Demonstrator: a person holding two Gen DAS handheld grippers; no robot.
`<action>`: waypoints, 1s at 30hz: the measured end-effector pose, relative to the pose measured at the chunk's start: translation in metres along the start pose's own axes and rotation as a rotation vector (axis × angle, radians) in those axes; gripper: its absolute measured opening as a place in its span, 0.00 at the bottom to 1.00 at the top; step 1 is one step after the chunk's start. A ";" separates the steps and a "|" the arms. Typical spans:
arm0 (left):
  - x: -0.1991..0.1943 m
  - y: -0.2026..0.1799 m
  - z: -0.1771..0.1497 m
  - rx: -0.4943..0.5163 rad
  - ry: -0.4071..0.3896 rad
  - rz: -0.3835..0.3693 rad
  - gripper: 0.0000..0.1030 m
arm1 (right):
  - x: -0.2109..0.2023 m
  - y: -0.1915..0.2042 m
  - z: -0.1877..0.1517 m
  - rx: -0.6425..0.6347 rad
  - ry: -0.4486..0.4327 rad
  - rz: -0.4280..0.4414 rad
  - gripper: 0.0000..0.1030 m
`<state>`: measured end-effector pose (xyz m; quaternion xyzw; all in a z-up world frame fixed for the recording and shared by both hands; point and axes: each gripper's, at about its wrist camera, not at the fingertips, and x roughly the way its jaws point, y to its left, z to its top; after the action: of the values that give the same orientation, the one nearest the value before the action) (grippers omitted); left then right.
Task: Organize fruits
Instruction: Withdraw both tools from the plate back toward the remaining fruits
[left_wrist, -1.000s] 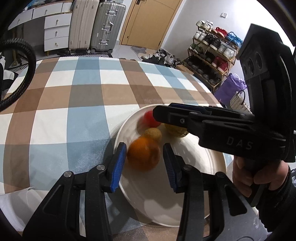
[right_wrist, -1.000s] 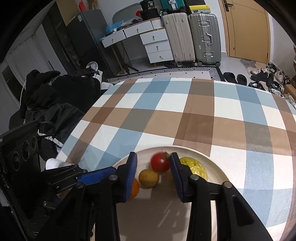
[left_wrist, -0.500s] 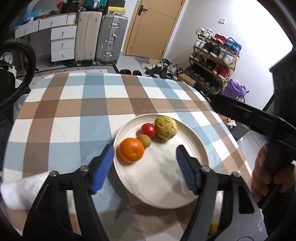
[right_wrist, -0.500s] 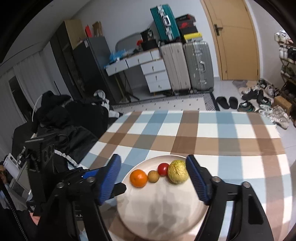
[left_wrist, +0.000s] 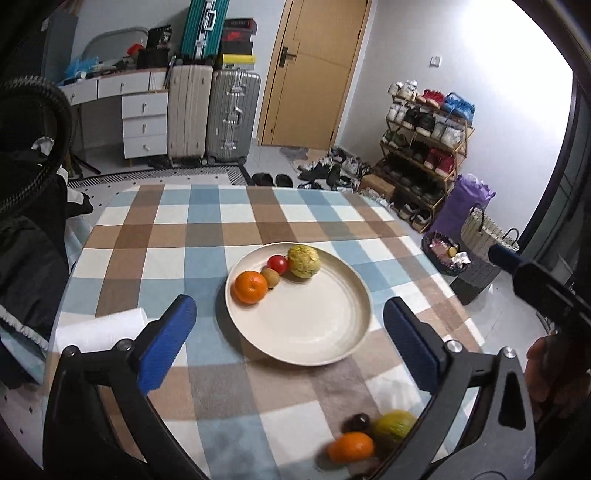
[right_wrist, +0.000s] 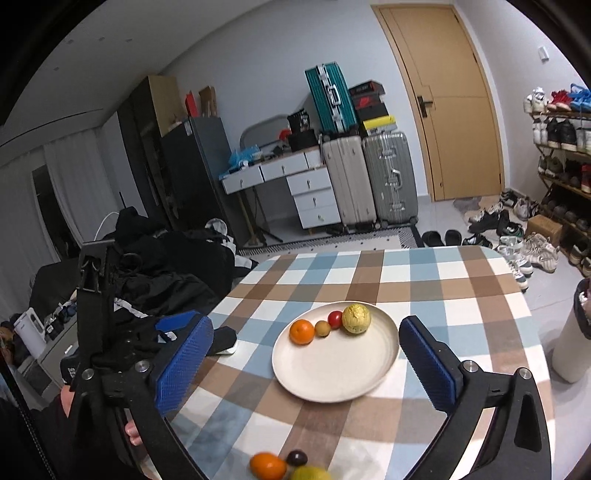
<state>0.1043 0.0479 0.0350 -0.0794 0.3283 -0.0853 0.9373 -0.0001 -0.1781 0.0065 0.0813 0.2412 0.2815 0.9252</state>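
Both grippers have pulled back and up from the plate (left_wrist: 354, 295) since a second ago, when their jaws bracketed fruit; now the left gripper (left_wrist: 290, 339) and right gripper (right_wrist: 306, 365) hover empty, jaws spread wide. On the plate's far side an orange (left_wrist: 250, 287), a small brown fruit (left_wrist: 270, 277), a tomato (left_wrist: 277, 263) and a yellow-green fruit (left_wrist: 303, 261) touch in a row, probably lined up deliberately. More fruit waits off the plate at the table's (left_wrist: 207, 229) near edge: another orange (right_wrist: 267, 466), a dark fruit (right_wrist: 297, 458), a yellow one (right_wrist: 308, 473). Only the left view shows a white cloth (left_wrist: 99, 326) beside the plate; only the right shows the clothes pile (right_wrist: 159, 266).
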 end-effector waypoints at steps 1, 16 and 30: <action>-0.005 -0.003 -0.002 0.003 -0.003 -0.001 0.98 | -0.005 0.000 -0.003 0.001 -0.006 -0.006 1.00; -0.080 -0.045 -0.081 0.041 -0.018 -0.006 0.99 | -0.071 0.008 -0.080 0.014 0.004 -0.117 1.00; -0.054 -0.047 -0.154 0.032 0.147 -0.069 0.99 | -0.081 0.009 -0.140 0.061 0.070 -0.160 1.00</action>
<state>-0.0392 -0.0004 -0.0422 -0.0695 0.3918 -0.1284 0.9084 -0.1321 -0.2137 -0.0800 0.0800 0.2878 0.2018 0.9328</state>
